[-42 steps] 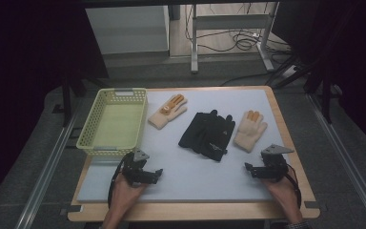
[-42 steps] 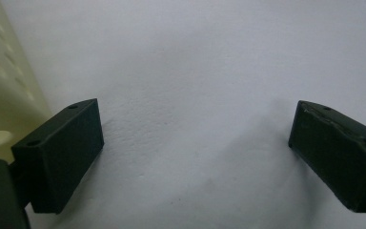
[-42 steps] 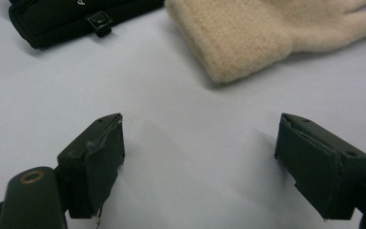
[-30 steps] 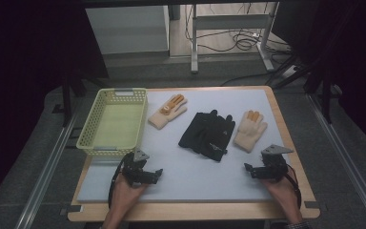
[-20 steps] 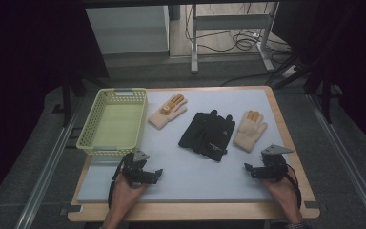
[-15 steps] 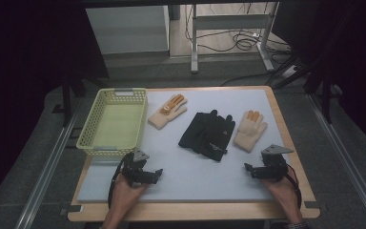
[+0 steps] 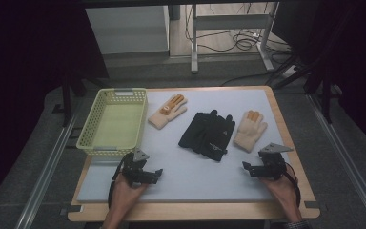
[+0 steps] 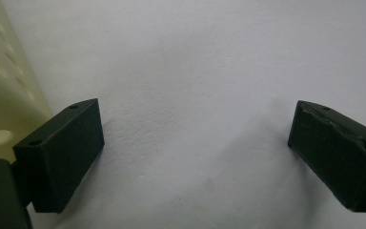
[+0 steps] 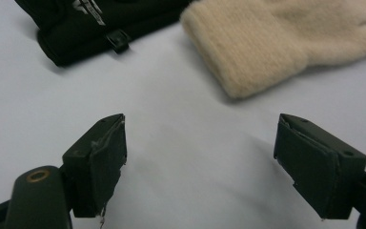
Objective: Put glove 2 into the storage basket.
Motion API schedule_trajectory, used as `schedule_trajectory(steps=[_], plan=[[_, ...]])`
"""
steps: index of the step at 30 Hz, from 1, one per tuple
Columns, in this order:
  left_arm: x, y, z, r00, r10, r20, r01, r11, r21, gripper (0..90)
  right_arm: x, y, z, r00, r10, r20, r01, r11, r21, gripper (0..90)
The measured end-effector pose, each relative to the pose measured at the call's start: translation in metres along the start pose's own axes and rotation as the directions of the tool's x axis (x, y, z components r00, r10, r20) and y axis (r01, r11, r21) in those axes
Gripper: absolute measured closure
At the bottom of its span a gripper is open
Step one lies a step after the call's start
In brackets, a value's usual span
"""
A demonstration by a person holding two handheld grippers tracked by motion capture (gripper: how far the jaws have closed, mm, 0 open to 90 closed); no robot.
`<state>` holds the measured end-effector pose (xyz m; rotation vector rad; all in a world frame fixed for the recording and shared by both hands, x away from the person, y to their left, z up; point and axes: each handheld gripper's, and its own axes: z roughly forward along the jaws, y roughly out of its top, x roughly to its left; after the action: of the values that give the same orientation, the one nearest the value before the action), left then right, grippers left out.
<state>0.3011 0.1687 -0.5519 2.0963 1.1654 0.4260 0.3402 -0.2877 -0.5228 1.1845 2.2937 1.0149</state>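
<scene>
We see both tools, left tool [image 7: 156,172] and right tool [image 7: 246,168], spread wide, pinching nothing. They rest on the desk [image 7: 190,183] near black gloves [image 7: 208,134].

Grey mat [image 7: 186,176] on wooden table [image 7: 190,212]; cables [image 7: 240,43] on floor behind.

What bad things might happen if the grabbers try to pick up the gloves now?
1. The black gloves lie stacked, so a pinch might lift just one.
2. The cream glove lies right beside them; the open right gripper might snag both.
3. The left gripper sits close to the basket and may bump it.
</scene>
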Motion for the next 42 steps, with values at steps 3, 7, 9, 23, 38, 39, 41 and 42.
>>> schedule_trajectory(steps=[3, 7, 9, 23, 38, 39, 41, 42], plan=[[0.0, 0.0, 0.0, 1.0, 0.0, 0.0, 0.0, 1.0, 0.0, 5.1, 0.003, 0.006, -0.001, 0.9998, 0.012, -0.017, -0.012, 0.9998, -0.015, 18.2], [0.0, 0.0, 0.0, 1.0, 0.0, 0.0, 0.0, 1.0, 0.0, 5.1, 0.008, 0.018, 0.0, 0.9992, 0.008, -0.039, -0.01, 0.9992, -0.04, 20.3], [0.0, 0.0, 0.0, 1.0, 0.0, 0.0, 0.0, 1.0, 0.0, 5.1, 0.012, 0.026, 0.004, 0.9988, -0.002, -0.049, 0.0, 0.999, -0.045, 23.7], [0.0, 0.0, 0.0, 1.0, -0.001, 0.0, 0.001, 1.0, 0.0, 5.1, 0.046, 0.103, 0.053, 0.9868, -0.089, -0.135, 0.083, 0.9953, -0.05, 45.7], [0.0, 0.0, 0.0, 1.0, -0.001, 0.001, 0.001, 1.0, 0.0, 5.1, 0.075, 0.15, 0.138, 0.9805, -0.142, -0.136, 0.146, 0.9892, 0.019, 27.7], [0.0, 0.0, 0.0, 1.0, -0.001, 0.001, 0.001, 1.0, 0.0, 5.0, 0.076, 0.15, 0.143, 0.9801, -0.15, -0.13, 0.155, 0.9875, 0.03, 27.4], [0.0, 0.0, 0.0, 1.0, 0.0, 0.001, 0.0, 1.0, 0.0, 5.1, 0.079, 0.149, 0.154, 0.9797, -0.163, -0.117, 0.171, 0.9835, 0.06, 27.8], [0.0, 0.0, 0.0, 1.0, -0.001, 0.001, 0.001, 1.0, 0.0, 5.0, 0.081, 0.148, 0.16, 0.9781, -0.175, -0.113, 0.185, 0.979, 0.085, 28.4]])
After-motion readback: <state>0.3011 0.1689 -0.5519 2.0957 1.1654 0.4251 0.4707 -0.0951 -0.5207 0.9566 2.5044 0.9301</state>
